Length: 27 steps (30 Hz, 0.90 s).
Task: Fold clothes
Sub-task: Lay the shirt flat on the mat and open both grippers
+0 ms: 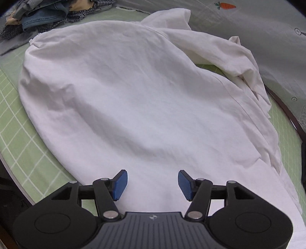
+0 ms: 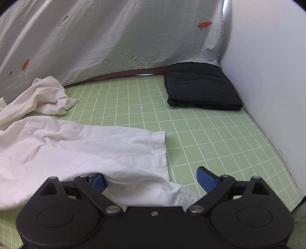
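Observation:
A white shirt lies spread on the green checked sheet, with one sleeve bunched at the far right. My left gripper is open just above the shirt's near part, holding nothing. In the right wrist view the shirt's sleeve with its cuff lies flat on the sheet. My right gripper is open over that sleeve. White cloth lies between its blue pads and partly hides the left pad. The other sleeve is crumpled at the far left.
A pile of denim and dark clothes sits at the far left. A folded black garment lies in the far corner by a white wall. A grey carrot-print cloth hangs along the back edge.

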Tool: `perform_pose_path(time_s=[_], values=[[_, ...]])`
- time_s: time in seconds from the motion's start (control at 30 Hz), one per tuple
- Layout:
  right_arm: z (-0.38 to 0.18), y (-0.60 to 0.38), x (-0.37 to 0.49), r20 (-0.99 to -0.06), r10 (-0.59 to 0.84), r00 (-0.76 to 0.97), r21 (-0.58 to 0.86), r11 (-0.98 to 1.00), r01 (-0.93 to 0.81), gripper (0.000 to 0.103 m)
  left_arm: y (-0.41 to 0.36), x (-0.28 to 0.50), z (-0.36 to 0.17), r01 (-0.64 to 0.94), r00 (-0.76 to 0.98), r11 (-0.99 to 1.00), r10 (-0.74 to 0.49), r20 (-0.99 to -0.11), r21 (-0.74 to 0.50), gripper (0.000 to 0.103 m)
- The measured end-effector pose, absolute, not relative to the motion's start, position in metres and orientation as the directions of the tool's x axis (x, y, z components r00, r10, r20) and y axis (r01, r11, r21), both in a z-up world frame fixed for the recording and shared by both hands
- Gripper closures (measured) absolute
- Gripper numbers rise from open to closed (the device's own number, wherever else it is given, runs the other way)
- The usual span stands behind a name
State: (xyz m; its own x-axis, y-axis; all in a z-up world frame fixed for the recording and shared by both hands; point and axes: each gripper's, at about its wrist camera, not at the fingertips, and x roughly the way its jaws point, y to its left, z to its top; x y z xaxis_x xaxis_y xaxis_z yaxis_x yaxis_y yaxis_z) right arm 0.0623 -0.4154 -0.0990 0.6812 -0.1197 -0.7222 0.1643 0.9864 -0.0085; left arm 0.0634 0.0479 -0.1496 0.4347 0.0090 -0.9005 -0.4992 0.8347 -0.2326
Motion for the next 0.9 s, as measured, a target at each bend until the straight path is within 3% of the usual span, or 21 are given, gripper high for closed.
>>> perform_pose_path(time_s=[0.33,0.53,0.9], values=[[-0.111,-0.444,0.044,-0.780,-0.039,0.624,0.006,0.998,0.069,0.005,0.015,0.068,-0.165,-0.475,0.390,0.865,0.041,-0.920,-0.163,0.039],[-0.102,-0.463,0.039,-0.759,0.070,0.648,0.155,0.985,0.076,0.005,0.007,0.068,-0.164,-0.461,0.382,0.878,0.068,-0.921,-0.126,0.034],[-0.101,-0.482,0.024,-0.771,0.064,0.633,0.180,0.976,0.121,0.004,0.003,0.070,-0.162,-0.419,0.392,0.900,0.059,-0.918,-0.120,0.031]])
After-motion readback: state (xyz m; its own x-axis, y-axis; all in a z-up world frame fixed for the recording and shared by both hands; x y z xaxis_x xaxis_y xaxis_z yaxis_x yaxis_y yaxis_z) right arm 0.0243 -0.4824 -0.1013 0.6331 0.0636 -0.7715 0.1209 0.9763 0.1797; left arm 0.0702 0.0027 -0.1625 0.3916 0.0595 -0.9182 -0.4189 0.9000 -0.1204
